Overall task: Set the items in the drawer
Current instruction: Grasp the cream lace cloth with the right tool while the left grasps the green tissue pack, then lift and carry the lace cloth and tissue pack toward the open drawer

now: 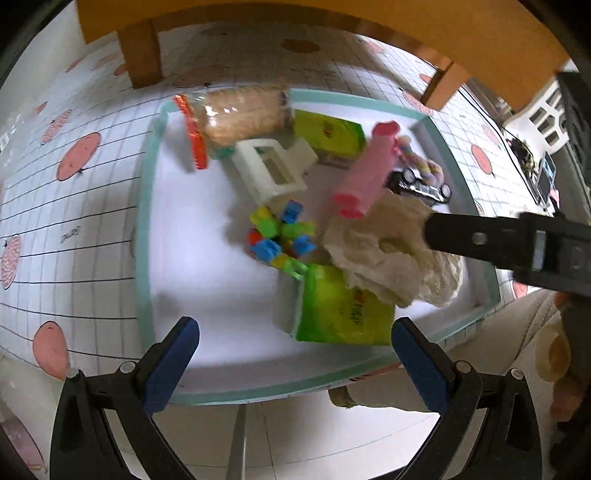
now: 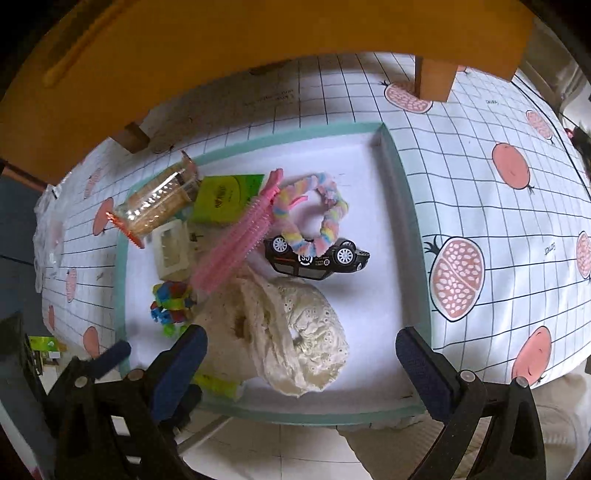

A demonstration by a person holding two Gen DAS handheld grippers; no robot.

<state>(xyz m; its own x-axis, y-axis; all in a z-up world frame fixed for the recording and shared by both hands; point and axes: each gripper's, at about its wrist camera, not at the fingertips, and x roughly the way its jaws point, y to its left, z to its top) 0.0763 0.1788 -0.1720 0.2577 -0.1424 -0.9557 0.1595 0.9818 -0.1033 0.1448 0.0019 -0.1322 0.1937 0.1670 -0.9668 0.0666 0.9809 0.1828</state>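
Observation:
The white drawer with a teal rim lies pulled out over the tablecloth. Inside it are a cream lace cloth, a pink comb, a black toy car, a pastel scrunchie, colourful bricks, a white clip, green packs and a biscuit pack. My left gripper hovers open over the drawer's near edge. My right gripper is open above the cloth, holding nothing.
An orange wooden shelf on short legs stands behind the drawer. The pomegranate-print tablecloth surrounds it. Pale floor tiles show below the drawer front. The right gripper's black body reaches over the drawer's right side.

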